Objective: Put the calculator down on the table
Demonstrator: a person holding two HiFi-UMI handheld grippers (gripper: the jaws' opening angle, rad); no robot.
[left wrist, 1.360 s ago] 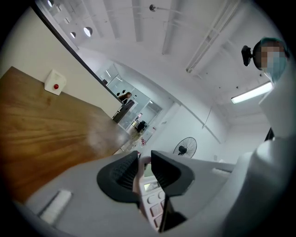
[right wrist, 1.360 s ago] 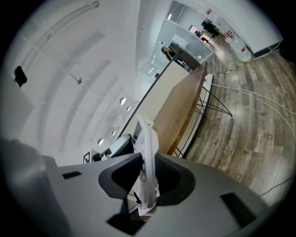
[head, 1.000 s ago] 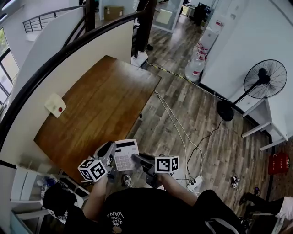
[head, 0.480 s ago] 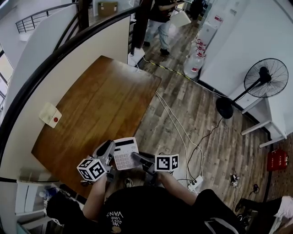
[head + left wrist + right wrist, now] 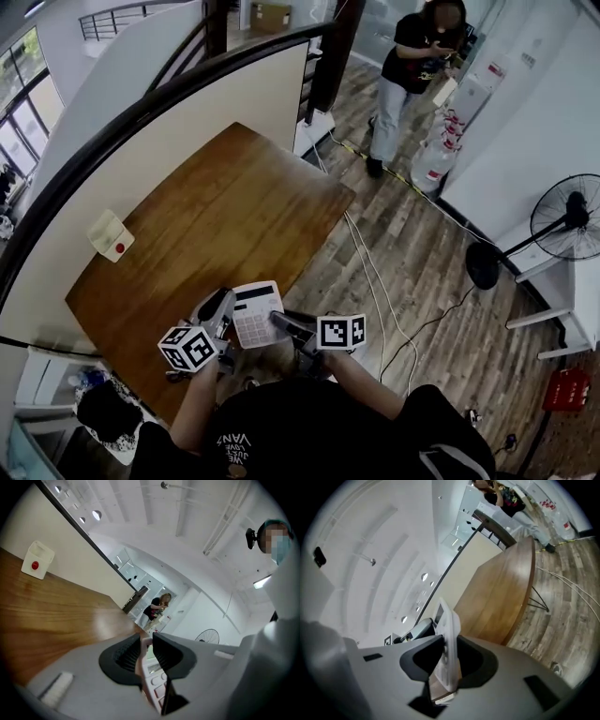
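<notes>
Head view shows the calculator (image 5: 257, 314) clamped at its sides by the left tongs (image 5: 225, 315) and right tongs (image 5: 281, 325), apparently held above the table's (image 5: 216, 216) near edge; lowering and release are left.

Brown wooden table (image 5: 216, 225), top mostly bare; small white box with a red button (image 5: 111, 235) lies flat near its left edge; plank floor (image 5: 422, 272) to the right carries loose white cables (image 5: 370, 272), a standing fan (image 5: 565, 220), a red crate (image 5: 567, 389)
</notes>
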